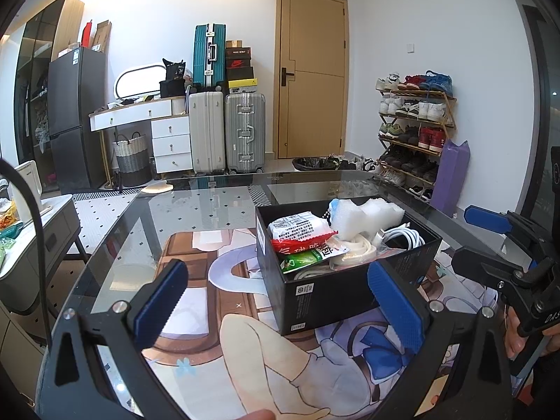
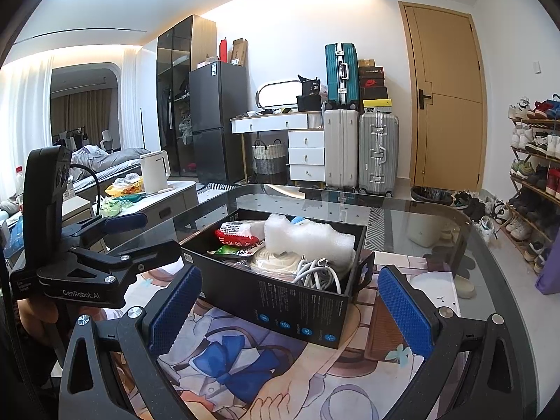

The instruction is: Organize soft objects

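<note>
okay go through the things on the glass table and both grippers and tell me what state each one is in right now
left gripper: open, holding nothing, short of the box.
right gripper: open, holding nothing, box between its fingers' line of sight.
black box: lidless, upright on the printed mat, filled.
white foam piece: in the box, on top.
snack packets: in the box, sealed as far as visible.
white cable: coiled in the box.

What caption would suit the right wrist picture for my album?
Open right gripper faces a black box of white foam, snack packets and cables on a glass table.
</note>
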